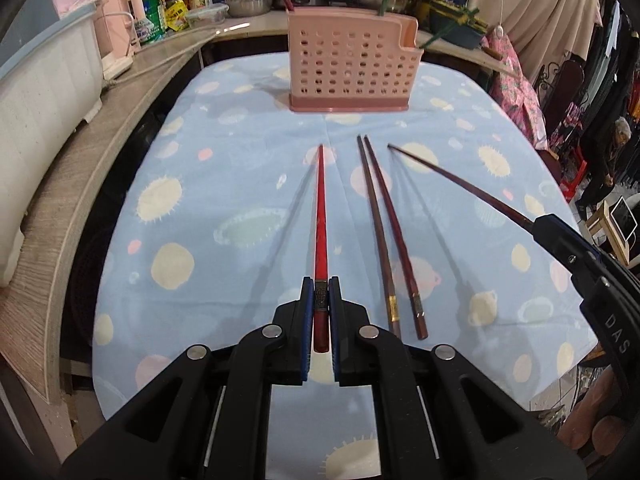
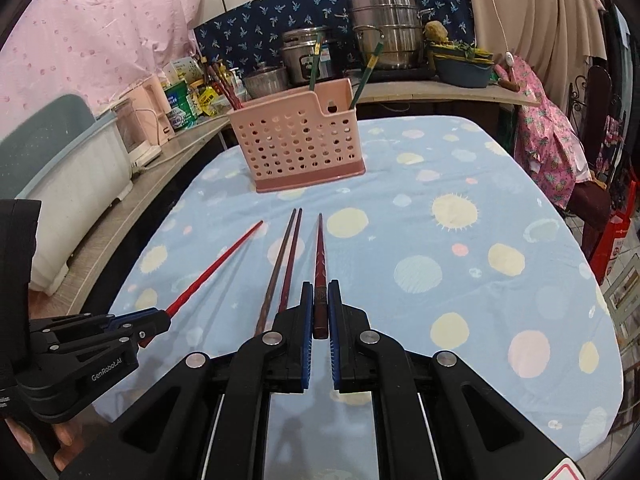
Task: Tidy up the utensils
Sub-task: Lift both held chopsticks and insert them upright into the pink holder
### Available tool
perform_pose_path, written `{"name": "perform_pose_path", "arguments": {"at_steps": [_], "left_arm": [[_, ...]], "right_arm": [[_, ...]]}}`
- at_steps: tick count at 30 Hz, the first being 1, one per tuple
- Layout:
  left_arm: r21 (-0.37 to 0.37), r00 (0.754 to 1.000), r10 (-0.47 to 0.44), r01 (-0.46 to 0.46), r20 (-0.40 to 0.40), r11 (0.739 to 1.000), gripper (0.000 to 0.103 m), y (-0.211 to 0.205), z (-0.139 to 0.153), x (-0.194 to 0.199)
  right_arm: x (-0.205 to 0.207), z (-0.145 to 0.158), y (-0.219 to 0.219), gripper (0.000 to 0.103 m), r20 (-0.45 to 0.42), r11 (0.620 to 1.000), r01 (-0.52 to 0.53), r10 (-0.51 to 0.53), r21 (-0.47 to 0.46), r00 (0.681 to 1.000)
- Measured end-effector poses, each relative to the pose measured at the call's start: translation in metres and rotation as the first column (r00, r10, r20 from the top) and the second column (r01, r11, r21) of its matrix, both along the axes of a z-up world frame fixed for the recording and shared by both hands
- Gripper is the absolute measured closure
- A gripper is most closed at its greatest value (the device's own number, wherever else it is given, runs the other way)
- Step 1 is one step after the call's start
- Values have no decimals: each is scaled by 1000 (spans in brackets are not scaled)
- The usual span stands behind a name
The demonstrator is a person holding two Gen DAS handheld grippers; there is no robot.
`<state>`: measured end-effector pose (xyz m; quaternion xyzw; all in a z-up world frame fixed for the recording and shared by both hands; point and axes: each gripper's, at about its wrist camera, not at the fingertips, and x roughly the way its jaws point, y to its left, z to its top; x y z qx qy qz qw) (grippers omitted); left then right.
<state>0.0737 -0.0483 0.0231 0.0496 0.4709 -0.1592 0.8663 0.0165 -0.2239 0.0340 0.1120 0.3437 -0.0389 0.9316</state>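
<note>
My left gripper is shut on a bright red chopstick and holds it above the cloth, tip toward the pink holder. My right gripper is shut on a dark red chopstick, also lifted. Each gripper shows in the other's view: the right gripper at the right edge, the left gripper at the lower left. Two dark brown chopsticks lie side by side on the cloth between the held ones; they also show in the right wrist view. The pink perforated holder stands upright at the table's far side with red and green chopsticks in it.
The table carries a blue cloth with pale spots. A wooden counter runs along the left with a white tub, bottles and packets. Steel pots stand behind the holder. A chair with pink cloth stands at the right.
</note>
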Motion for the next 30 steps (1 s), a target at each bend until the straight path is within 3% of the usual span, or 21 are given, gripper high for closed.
{"name": "perform_pose_path", "arguments": {"at_steps": [9,17,26,30], "left_arm": [[-76,993,39,-31,113,997,96,11,60,33],[-108,973,75,-52,217,993,96,5,110,77],[-200,968,78,-29,240,979,96,0,157,119],[-232,949,100,-30,298,972,96,-3,192,135]], "right_arm": [[22,53,-22,96,120,999,23,-26,26,992],[52,91,-38,96,206,999,47,-46,-5,977],[90,128,-59,96,268,995,22,-47,97,962],[108,160,-65,96,334,992,1,-42,124,941]]}}
